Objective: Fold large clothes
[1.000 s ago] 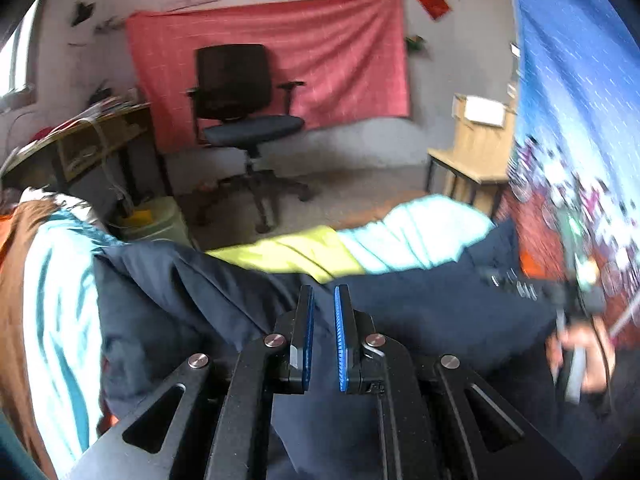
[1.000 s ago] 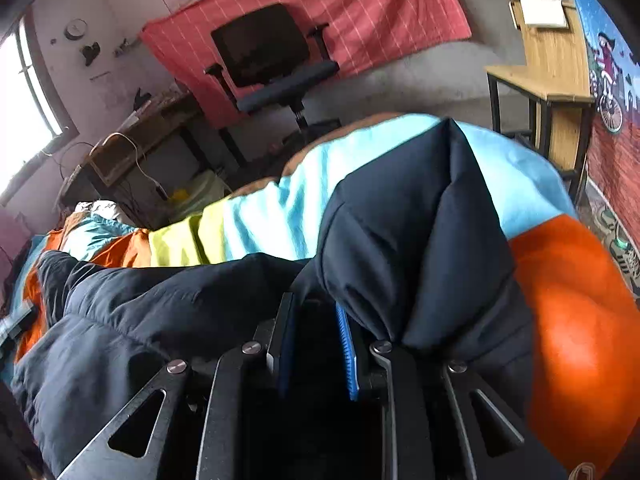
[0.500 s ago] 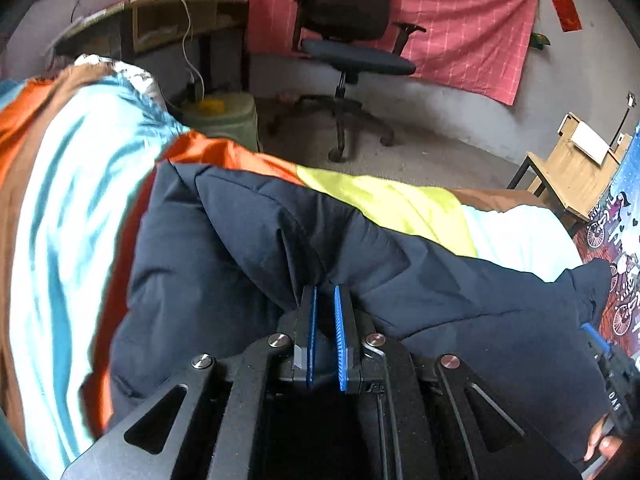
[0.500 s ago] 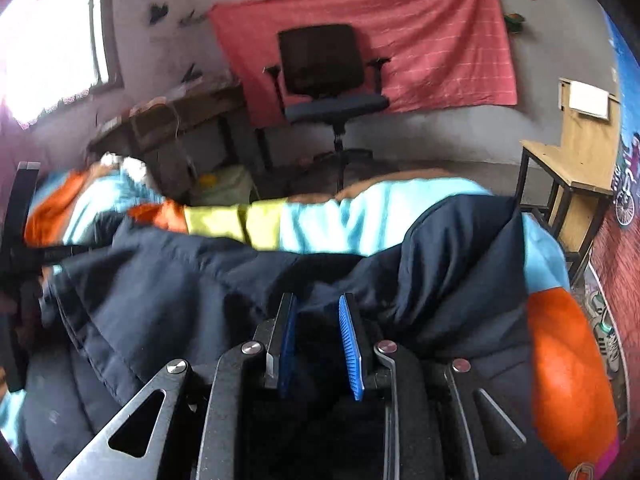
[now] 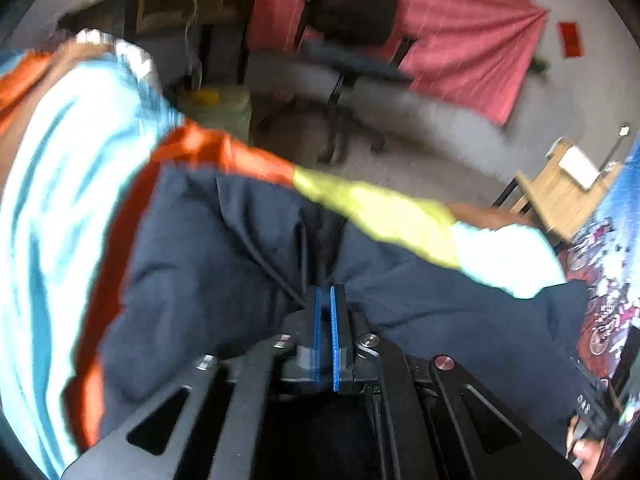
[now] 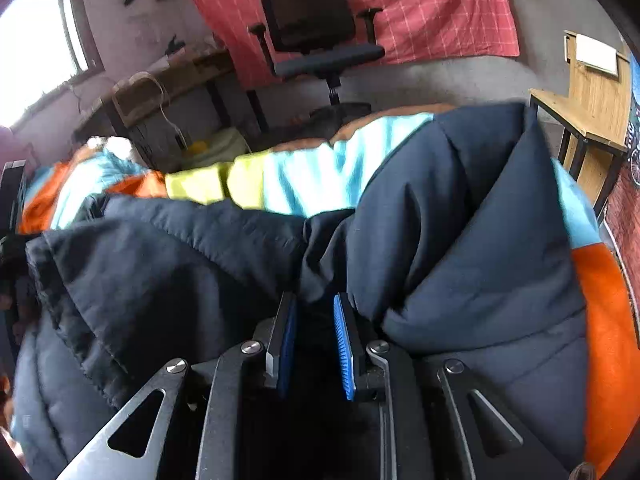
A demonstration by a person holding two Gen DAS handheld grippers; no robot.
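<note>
**Both grippers pinch the dark jacket**

The left gripper point(image 5: 325, 300) has its fingers closed tight on a fold of the navy jacket point(image 5: 208, 264). The right gripper point(image 6: 314, 312) has its fingers clamped on bunched jacket cloth, which spreads ahead across the striped blanket point(image 6: 304, 176).

Window daylight; left view seemingly motion-blurred.

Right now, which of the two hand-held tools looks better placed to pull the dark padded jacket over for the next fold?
Probably the right tool: a thick raised fold of the dark navy padded jacket sits between its blue pads, ready to carry across. The left tool is nearly shut, pinching at most a thin bit of fabric.
</note>
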